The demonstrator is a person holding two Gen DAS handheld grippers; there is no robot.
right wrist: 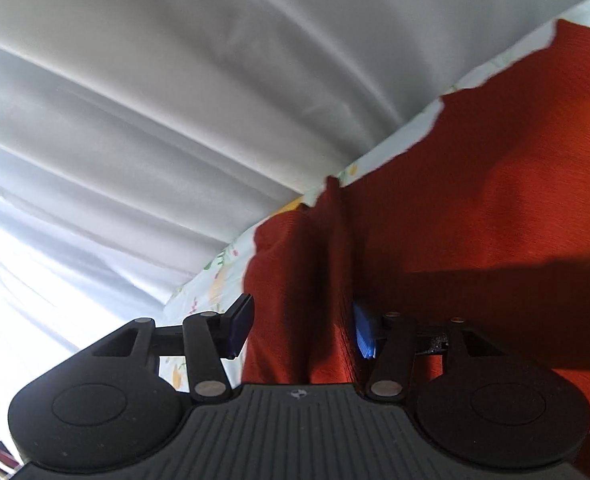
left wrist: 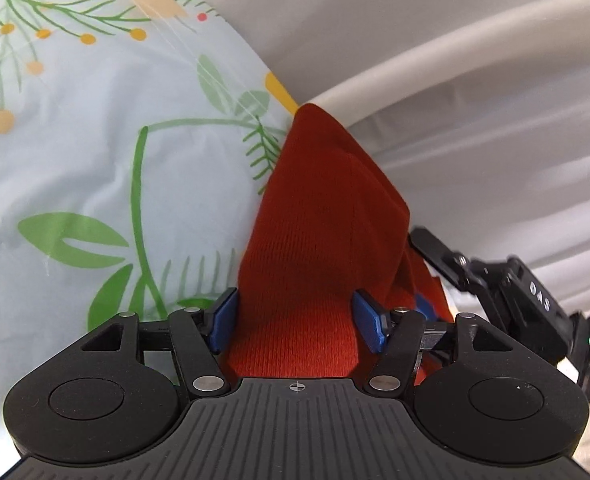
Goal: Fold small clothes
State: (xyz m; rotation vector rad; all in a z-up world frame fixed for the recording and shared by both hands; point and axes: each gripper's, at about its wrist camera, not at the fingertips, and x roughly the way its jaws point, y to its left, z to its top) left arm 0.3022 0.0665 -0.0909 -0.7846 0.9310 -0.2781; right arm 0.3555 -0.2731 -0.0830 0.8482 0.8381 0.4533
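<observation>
We look from two wrist cameras, each mounted behind its gripper and facing forward and slightly down along the fingers. The left view sits very close over the red knit garment [left wrist: 315, 220] on the floral sheet [left wrist: 95, 140]. The right view is equally close. Both share the garment, sheet and grey curtain [right wrist: 175, 100].

White letters reading "DAS" stand on the black body of the right gripper [left wrist: 415, 304], seen at the right edge of the left wrist view, the characters tilted and running along its side. No other text, label or number is legible in either view.
</observation>
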